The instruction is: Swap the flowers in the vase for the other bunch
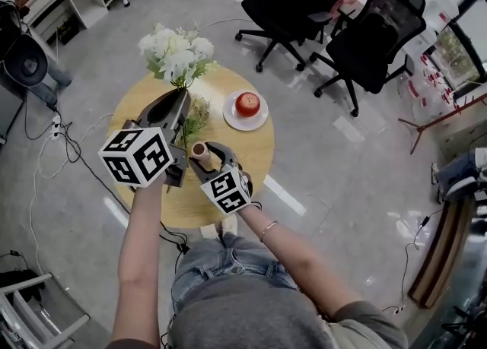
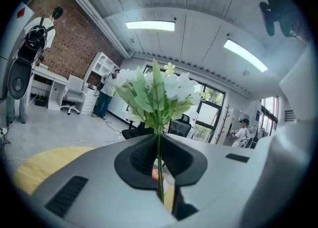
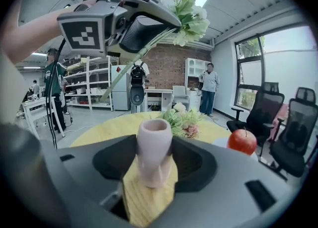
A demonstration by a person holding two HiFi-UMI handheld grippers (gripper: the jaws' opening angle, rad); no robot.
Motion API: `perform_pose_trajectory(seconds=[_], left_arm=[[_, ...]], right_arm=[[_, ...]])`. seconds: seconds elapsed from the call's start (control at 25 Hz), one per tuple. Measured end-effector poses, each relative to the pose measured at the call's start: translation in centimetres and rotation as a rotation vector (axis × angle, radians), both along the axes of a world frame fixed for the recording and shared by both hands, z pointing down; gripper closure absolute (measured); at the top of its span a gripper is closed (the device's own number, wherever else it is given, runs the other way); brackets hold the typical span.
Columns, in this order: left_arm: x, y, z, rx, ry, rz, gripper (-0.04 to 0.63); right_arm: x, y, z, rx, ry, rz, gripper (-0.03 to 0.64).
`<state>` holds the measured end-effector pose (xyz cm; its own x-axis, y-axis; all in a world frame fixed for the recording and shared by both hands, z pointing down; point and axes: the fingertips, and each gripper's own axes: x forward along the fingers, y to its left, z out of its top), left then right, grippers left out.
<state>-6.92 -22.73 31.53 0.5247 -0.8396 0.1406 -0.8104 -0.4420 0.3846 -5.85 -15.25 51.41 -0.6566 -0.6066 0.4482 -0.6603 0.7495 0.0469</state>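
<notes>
My left gripper (image 1: 180,96) is shut on the thin green stem of a white flower bunch (image 1: 178,54) and holds it in the air above the table. In the left gripper view the stem (image 2: 159,172) runs up between the closed jaws to the white blooms (image 2: 155,93). My right gripper (image 1: 205,156) is shut on a small pink vase (image 1: 199,149), which stands upright and empty on the round wooden table (image 1: 251,150). The vase (image 3: 154,150) sits between the dark pads. A second bunch (image 1: 196,118), green with pinkish blooms, lies on the table behind the vase (image 3: 183,120).
A red apple (image 1: 247,103) sits on a white plate (image 1: 231,116) at the table's far right, and the same apple (image 3: 244,142) shows in the right gripper view. Black office chairs (image 1: 358,36) stand beyond the table. Cables trail on the floor at left. People stand in the background.
</notes>
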Motion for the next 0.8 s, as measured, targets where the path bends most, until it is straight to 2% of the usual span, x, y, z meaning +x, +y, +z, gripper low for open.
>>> perform_pose_trajectory(seconds=[0.16,0.32,0.8], left_arm=[[0.5,-0.5,0.1,0.038,0.005,0.016,0.566],[1.3,-1.3,0.3,0.075,-0.021,0.023,0.566],[2.6,-3.6,2.3,0.089,-0.053,0.009,0.566]], right_arm=[[-0.7,0.3,0.4,0.0,-0.001,-0.011,0.383],[-0.7,0.4,0.3,-0.004,-0.007,-0.011,0.383],[-0.1,0.2,0.2,-0.028,-0.03,-0.006,0.383]])
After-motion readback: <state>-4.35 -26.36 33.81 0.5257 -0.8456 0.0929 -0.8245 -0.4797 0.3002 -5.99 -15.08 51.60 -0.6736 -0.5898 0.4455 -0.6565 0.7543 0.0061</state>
